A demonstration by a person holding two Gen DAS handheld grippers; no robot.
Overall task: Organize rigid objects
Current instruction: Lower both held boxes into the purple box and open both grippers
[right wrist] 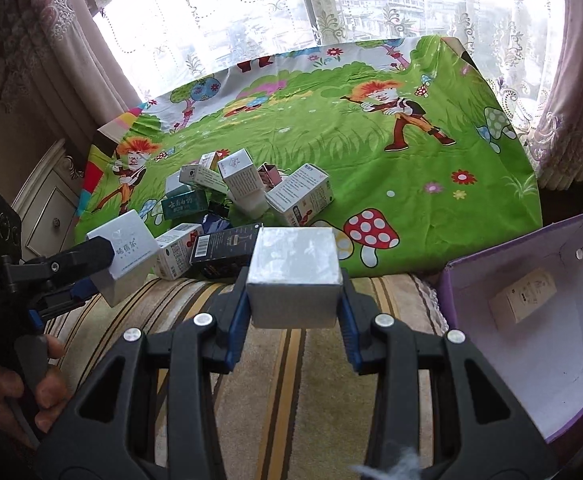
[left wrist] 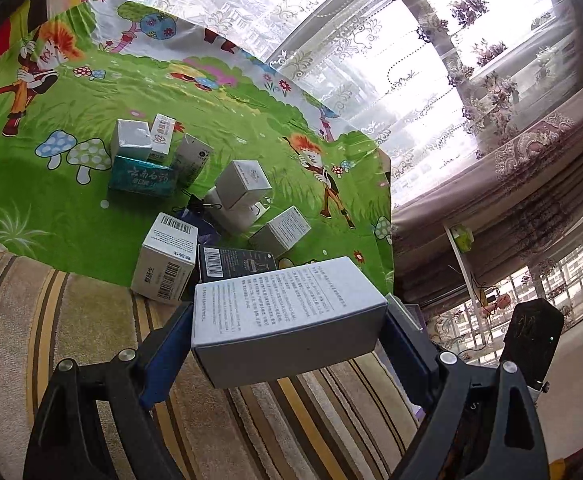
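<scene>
My left gripper (left wrist: pixel 289 324) is shut on a long silver-white box (left wrist: pixel 287 312) with small printed text, held above the striped surface; it also shows in the right wrist view (right wrist: pixel 121 256). My right gripper (right wrist: pixel 293 294) is shut on a small silver cube box (right wrist: pixel 293 276), held above the striped surface. A pile of several small cartons (right wrist: pixel 243 200) lies on the green cartoon cloth (right wrist: pixel 411 152), also in the left wrist view (left wrist: pixel 195 200). A black box (right wrist: pixel 223 250) lies at the cloth's near edge.
An open purple box (right wrist: pixel 531 320) with a white lining sits at the right and holds one small cream carton (right wrist: pixel 525 294). The striped surface (right wrist: pixel 291 380) lies in front. Lace curtains and a window stand behind; a white cabinet (right wrist: pixel 47 216) is at the left.
</scene>
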